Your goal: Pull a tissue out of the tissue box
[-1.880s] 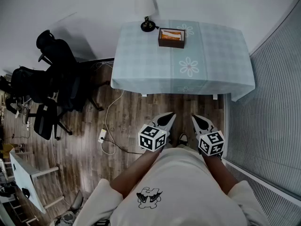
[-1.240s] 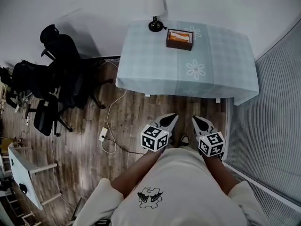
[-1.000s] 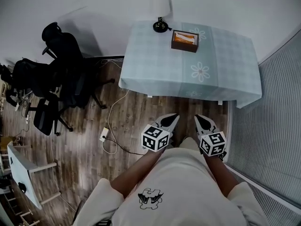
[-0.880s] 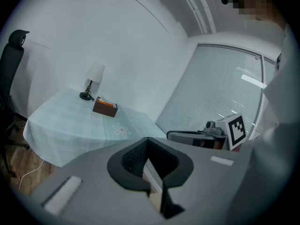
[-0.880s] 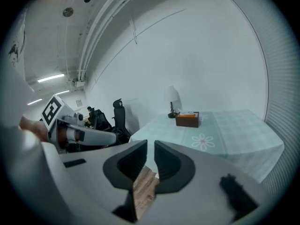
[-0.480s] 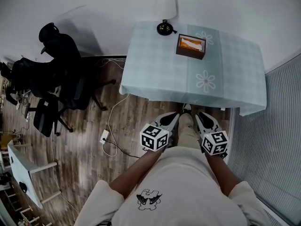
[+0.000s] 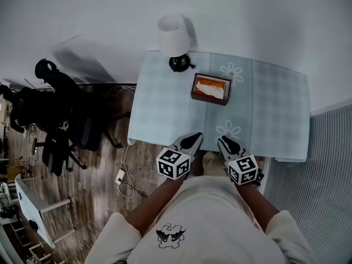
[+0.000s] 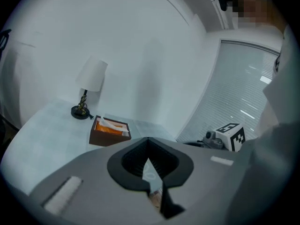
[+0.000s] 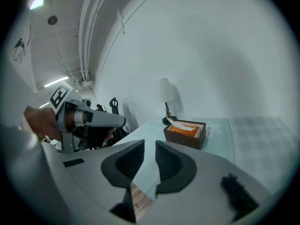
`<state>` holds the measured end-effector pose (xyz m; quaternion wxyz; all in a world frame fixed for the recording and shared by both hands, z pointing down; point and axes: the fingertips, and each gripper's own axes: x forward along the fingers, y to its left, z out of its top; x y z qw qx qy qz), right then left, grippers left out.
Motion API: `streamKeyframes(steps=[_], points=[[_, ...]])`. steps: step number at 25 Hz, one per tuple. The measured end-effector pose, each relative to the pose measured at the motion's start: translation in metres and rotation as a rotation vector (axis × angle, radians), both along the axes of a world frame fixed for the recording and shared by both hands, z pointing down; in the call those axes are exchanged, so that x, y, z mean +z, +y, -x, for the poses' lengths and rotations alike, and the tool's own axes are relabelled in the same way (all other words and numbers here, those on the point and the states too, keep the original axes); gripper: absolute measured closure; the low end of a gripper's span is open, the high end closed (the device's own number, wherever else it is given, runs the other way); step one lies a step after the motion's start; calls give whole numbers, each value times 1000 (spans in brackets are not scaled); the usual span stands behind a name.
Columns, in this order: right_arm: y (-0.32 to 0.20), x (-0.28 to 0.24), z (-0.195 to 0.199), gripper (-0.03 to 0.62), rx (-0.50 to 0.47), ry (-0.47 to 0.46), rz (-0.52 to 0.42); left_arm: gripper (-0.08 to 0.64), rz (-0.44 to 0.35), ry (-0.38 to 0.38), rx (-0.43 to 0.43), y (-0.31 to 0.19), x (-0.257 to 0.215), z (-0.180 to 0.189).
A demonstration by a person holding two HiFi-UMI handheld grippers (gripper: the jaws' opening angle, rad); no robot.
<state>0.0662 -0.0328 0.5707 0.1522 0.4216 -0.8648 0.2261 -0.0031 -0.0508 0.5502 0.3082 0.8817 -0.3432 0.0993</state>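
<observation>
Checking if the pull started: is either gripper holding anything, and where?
Nothing is held: left gripper shut and empty, right gripper open and empty, both short of the tissue box.

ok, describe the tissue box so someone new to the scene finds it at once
Find the table draped in a pale blue checked cloth against the white wall. On it, just right of the white-shaded lamp on a dark round base, sits a dark brown rectangular box. It is the only box there: open-topped, orange inside, with a white tissue poking out.
</observation>
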Motion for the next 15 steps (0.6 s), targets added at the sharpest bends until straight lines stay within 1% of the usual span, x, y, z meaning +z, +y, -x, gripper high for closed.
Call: streamKeyframes(steps=[3,7,10,13,15], points=[[-37,0,-8,517,-68,19,-2,555,-3,-6,-23,-42,-3,-13],[-71,-1,-15,518,-81,17,11,555,27,-23,-35,-73,0,-18],[-86,1,-15,518,-74,18,21,555,40,-31,-13,-88,4,-21],[-100,6,-13,517,-57,26,26,555,38,-38,36,-101,11,-23],[-109,11,-15,517,-37,43,31,555,41,-57,64,-108,21,-21]])
